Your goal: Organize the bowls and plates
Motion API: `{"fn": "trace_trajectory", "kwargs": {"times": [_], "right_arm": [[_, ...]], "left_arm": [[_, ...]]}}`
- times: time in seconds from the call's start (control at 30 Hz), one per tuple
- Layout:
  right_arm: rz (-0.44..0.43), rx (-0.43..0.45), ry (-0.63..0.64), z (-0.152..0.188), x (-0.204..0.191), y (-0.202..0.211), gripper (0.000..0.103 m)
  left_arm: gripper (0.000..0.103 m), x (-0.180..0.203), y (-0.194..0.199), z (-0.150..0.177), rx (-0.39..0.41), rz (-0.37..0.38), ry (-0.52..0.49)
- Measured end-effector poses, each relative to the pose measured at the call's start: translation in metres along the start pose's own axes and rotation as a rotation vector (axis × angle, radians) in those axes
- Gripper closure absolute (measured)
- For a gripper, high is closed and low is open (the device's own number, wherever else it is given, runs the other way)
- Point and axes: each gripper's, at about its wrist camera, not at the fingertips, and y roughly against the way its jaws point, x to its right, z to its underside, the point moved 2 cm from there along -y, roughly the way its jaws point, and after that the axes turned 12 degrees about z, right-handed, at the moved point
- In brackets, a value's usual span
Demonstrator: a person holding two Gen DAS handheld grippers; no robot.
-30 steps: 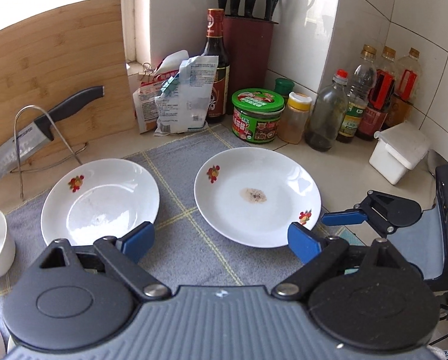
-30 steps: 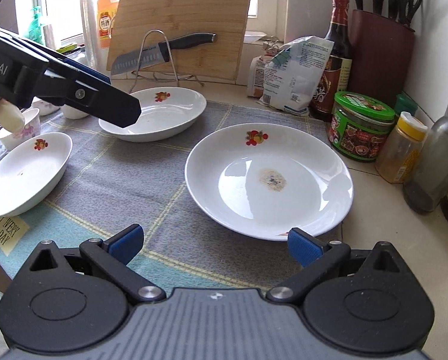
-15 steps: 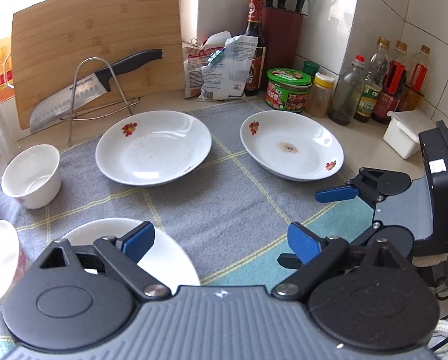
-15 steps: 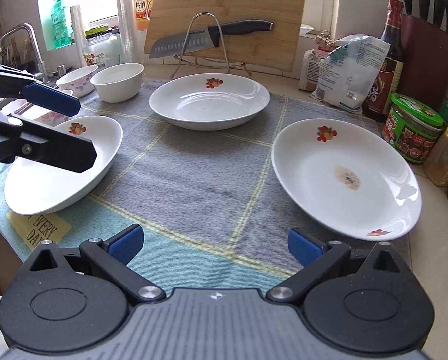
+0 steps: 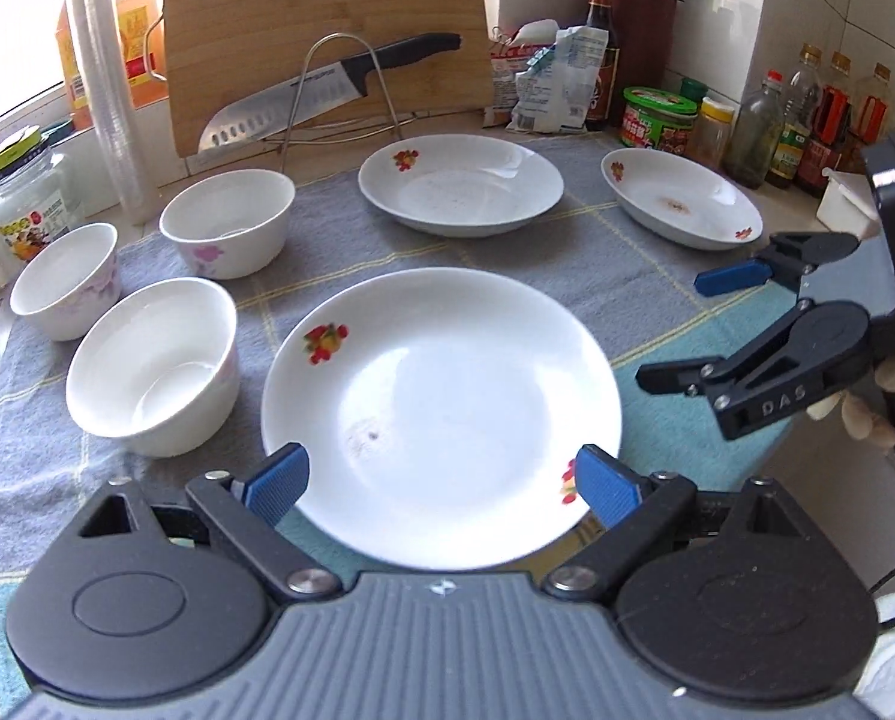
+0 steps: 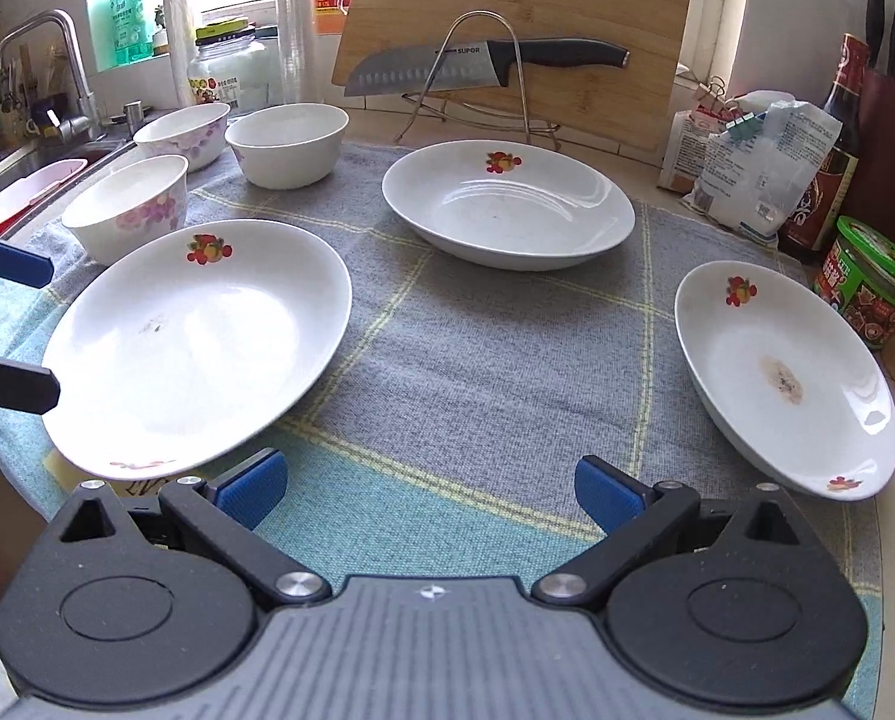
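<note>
Your left gripper hangs wide open over the near plate, holding nothing, pads flanking its near rim to line up a pinch. Your right gripper waits beside it, also open and empty, over bare cloth.

A knife rests on a wire rack before a leaning cutting board.
</note>
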Motion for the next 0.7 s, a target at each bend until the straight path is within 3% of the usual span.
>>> {"fn": "trace_trajectory", "kwargs": {"times": [0.13, 0.3, 0.7], "right_arm": [[0.0, 0.009, -0.007, -0.012, -0.008, 0.001, 0.0], [-0.067, -0.003, -0.051, -0.023, -0.017, -0.001, 0.0], [-0.151, -0.097, -0.013, -0.024, -0.057, -0.026, 0.0]], "left_arm": [[0.008, -0.018, 0.005, 0.017, -0.025, 0.004, -0.013], [0.008, -0.03, -0.004, 0.034, -0.06, 0.022, -0.042], [0.008, -0.033, -0.031, 0.043, -0.086, 0.076, -0.091]]}}
